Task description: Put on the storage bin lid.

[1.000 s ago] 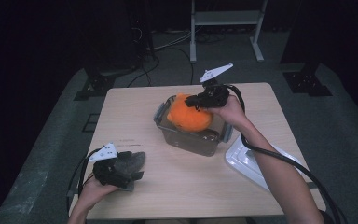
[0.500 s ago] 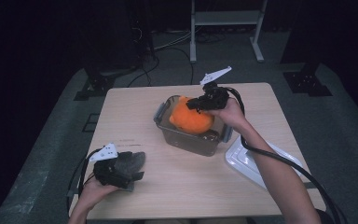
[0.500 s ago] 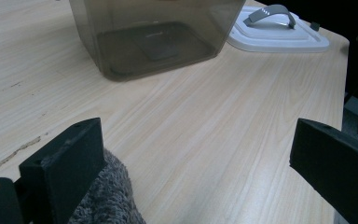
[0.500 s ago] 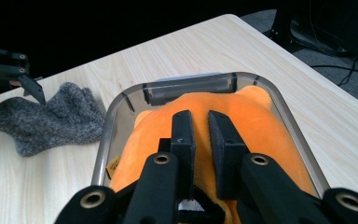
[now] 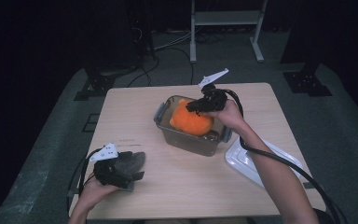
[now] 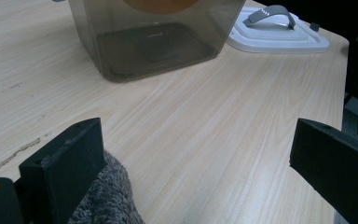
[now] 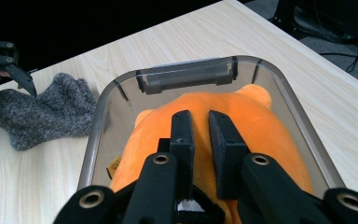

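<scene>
Your right gripper [image 7: 199, 126] is clamped on the orange plush [image 7: 261, 135]: in the right gripper view the two jaws stand close together with a narrow fold of orange fabric pinched between them. Directly below the jaws sits the clear box [image 7: 279, 88], and the plush lies inside it, its bulk rising above the rim; whether it rests on the box floor cannot be told. The box's far wall, with a grey latch bar, lies just ahead of the jaw tips. In the high view your right gripper [image 5: 200, 106] is over the box [image 5: 186, 140], with the plush [image 5: 191, 121] under and just left of it, and the white lid [image 5: 247, 161] lies flat on the table [image 5: 270, 107] near your right forearm, beside the box and apart from it. Your left gripper [image 6: 200, 149] has its jaws wide apart with bare table between them; the grey sock [image 6: 102, 200] touches the inner side of one jaw but is not pinched. In the high view your left gripper [image 5: 121, 170] rests low at the near left table edge, on the sock [image 5: 130, 161], well apart from the box. Ahead of the left jaws stand the box [image 6: 158, 51] and, farther off, the lid [image 6: 279, 37].
</scene>
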`<state>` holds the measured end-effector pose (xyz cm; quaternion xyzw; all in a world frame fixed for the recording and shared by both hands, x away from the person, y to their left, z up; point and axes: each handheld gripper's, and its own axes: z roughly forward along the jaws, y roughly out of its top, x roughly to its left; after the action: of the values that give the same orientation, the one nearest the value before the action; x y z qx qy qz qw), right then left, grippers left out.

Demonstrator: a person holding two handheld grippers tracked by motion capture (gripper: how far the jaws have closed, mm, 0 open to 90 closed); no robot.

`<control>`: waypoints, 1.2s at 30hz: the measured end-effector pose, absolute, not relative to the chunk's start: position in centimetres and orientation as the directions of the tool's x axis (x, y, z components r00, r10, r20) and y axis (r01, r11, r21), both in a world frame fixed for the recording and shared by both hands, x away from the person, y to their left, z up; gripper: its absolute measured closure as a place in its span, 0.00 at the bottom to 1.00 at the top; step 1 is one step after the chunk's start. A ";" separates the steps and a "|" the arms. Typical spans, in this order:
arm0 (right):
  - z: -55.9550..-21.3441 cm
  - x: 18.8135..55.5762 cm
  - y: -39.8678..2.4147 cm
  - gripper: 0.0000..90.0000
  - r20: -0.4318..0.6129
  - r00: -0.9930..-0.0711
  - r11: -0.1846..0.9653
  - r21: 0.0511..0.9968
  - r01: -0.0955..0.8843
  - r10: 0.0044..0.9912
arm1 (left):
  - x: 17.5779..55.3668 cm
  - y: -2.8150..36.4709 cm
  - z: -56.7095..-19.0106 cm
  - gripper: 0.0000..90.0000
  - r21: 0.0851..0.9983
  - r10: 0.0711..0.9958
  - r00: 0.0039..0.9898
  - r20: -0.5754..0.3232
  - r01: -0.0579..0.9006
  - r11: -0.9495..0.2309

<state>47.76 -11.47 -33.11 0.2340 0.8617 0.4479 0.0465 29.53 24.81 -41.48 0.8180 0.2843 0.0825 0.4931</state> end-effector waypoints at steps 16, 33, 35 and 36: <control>-34.1 48.1 -10.5 0.88 0.151 -0.880 0.507 0.768 0.391 0.451 | 29.5 24.8 -41.4 0.03 0.855 0.546 0.825 -0.147 0.384 -0.348; -34.9 48.2 -9.8 0.87 0.156 -0.883 0.530 0.749 0.398 0.442 | 29.5 24.9 -41.4 0.03 0.856 0.547 0.824 -0.149 0.385 -0.346; -34.9 48.1 -9.8 0.87 0.157 -0.883 0.530 0.748 0.399 0.442 | 29.5 24.9 -41.4 0.03 0.855 0.547 0.823 -0.149 0.385 -0.346; -34.9 48.1 -9.8 0.86 0.162 -0.882 0.528 0.747 0.403 0.443 | 29.5 24.9 -41.4 0.03 0.855 0.548 0.823 -0.149 0.385 -0.347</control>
<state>48.12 -9.77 -34.93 0.2421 0.8738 0.4212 0.0237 29.48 24.87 -41.42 0.8166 0.2856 0.0819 0.4949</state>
